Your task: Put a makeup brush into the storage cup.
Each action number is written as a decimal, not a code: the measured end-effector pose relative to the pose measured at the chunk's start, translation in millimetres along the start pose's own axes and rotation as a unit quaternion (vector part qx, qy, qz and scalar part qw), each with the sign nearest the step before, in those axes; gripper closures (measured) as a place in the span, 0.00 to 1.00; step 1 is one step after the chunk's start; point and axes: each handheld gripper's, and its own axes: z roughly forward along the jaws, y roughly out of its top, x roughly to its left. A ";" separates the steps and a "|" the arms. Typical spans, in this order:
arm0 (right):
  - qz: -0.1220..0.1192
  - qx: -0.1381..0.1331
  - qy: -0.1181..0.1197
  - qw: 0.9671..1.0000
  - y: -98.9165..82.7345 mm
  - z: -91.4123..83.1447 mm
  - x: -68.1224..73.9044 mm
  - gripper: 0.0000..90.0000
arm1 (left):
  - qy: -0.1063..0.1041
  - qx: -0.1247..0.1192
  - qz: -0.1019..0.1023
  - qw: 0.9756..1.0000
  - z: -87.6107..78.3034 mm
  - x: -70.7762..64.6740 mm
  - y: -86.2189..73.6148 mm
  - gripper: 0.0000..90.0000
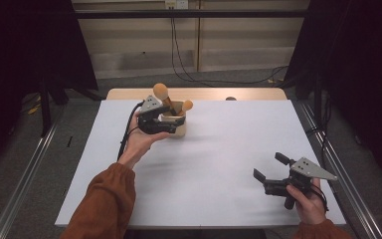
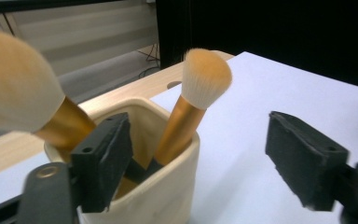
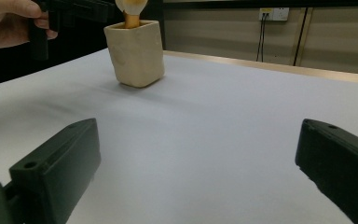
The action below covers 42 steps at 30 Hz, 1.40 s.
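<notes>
A cream ceramic cup stands at the far left-middle of the white table top. Two makeup brushes with gold handles stand in it: a large one and a smaller one. My left gripper is at the cup's near-left side, open. In the left gripper view its jaws stand wide apart: one is in front of the cup rim, and neither touches the smaller brush or the large brush. My right gripper rests open near the table's front right, with nothing between its jaws.
A wooden table edge shows behind the white top. Cables run across the floor at the back, and dark curtains hang at both sides. In the right gripper view the cup stands far off, with the other hand beside it.
</notes>
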 end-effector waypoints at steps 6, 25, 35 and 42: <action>0.000 -0.001 0.003 1.000 0.0 -0.2 0.1 0.00 | 0.003 -0.031 -0.004 0.999 -16.8 -4.9 -3.6 0.19; -0.004 -0.002 0.000 1.000 -0.4 -0.5 0.6 0.00 | -0.001 -0.025 -0.028 0.999 -56.9 -6.1 -28.8 0.03; 0.001 -0.004 -0.005 1.000 -0.9 -1.2 0.6 0.00 | -0.003 -0.026 -0.043 0.999 -73.1 -10.2 -44.3 0.03; -0.001 -0.004 -0.006 1.000 -0.9 -2.2 0.0 0.00 | 0.006 -0.029 -0.037 0.999 -91.1 -19.2 -48.0 0.03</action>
